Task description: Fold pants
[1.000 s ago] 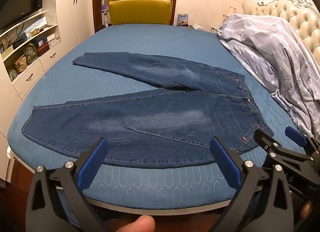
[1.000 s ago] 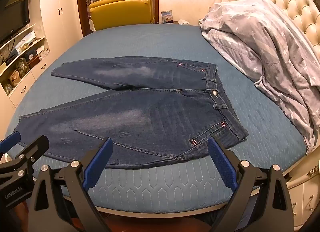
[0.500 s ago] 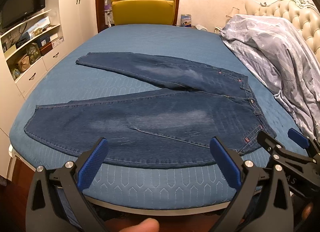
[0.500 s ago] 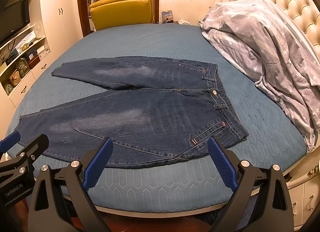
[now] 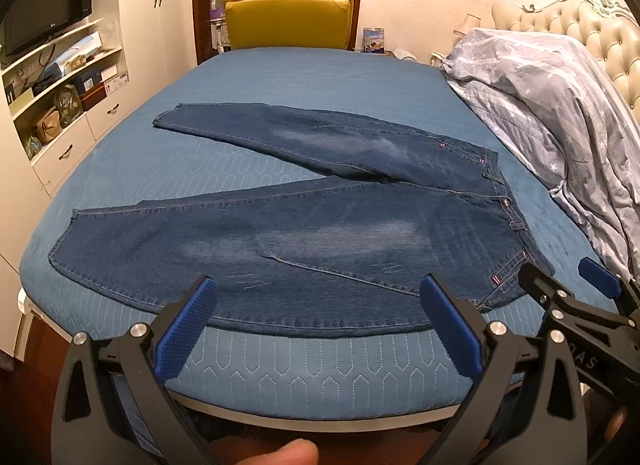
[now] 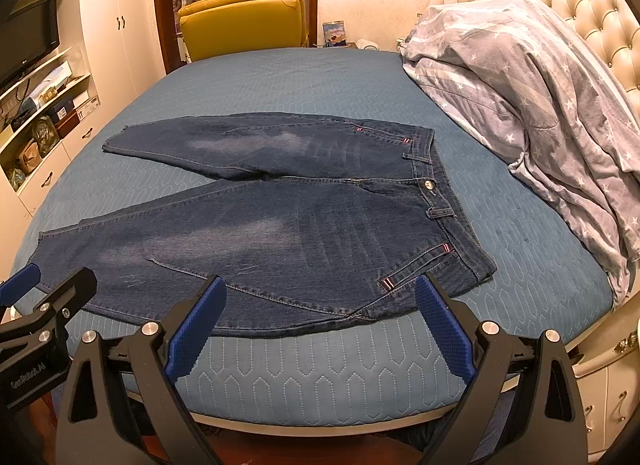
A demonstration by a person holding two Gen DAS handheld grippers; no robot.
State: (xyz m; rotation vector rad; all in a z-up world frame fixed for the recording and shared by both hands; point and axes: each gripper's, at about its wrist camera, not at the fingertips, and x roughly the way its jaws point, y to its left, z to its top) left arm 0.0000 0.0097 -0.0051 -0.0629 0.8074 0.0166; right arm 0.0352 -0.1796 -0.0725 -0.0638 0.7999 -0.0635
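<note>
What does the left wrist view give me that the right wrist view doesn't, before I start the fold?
Only the left wrist view shows a fingertip at the bottom edge, and the right claw at its right side. Only the right wrist view shows the left claw at its left side, and the drawer front under the headboard. Both show the jeans lying flat and unfolded on the blue bed, legs apart, the star-print duvet, the yellow chair, and both claws open, off the denim.
</note>
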